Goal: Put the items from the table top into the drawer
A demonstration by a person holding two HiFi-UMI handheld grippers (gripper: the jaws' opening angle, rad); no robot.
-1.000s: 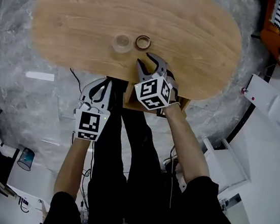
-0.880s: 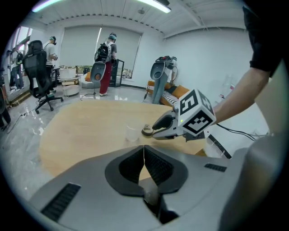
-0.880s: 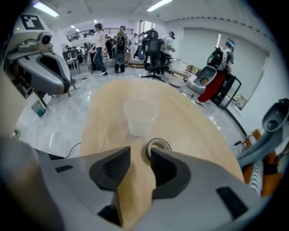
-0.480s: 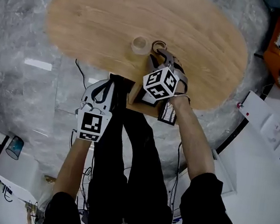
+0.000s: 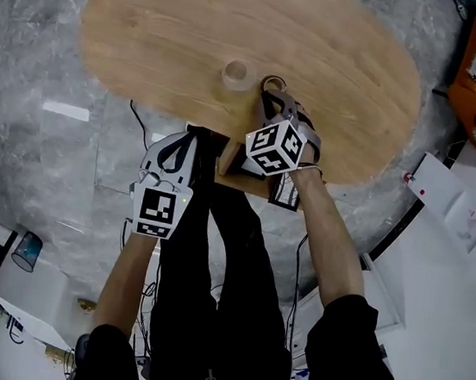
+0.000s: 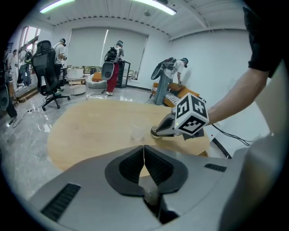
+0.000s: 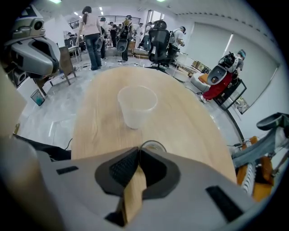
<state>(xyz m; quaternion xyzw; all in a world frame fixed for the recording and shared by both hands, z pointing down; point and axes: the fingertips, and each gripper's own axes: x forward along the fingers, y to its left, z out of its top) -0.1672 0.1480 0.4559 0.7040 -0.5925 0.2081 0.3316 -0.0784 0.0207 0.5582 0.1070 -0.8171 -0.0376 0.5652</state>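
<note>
From the head view, an oval wooden table (image 5: 155,26) lies ahead, with a clear plastic cup (image 5: 235,74) standing close to its near edge. A small ring (image 5: 274,83) lies just right of the cup. The right gripper (image 5: 272,98) reaches over the near edge and points steeply down, its tips at the ring. Its marker cube (image 5: 274,146) sits just behind. The left gripper (image 5: 179,144) hovers off the table, nearer and to the left, above the floor. A wooden drawer (image 5: 227,159) shows below the table's near edge, between the two grippers.

In the left gripper view, the left gripper (image 6: 144,155) has its jaws pressed together along a thin line, with nothing between them. Beyond them the table (image 6: 90,131) spreads out. The cup (image 6: 137,131) stands on it, and the right gripper (image 6: 156,131) comes in from the right with its tips down on the tabletop beside the cup. People and an office chair (image 6: 45,58) are in the room far behind.

In the right gripper view, the right gripper (image 7: 139,155) has just been closing. Its tips now stand narrow and pinch the near rim of the ring (image 7: 153,146), which lies flat on the table (image 7: 189,122). The cup (image 7: 137,107) stands upright just beyond the ring, apart from the jaws.
</note>
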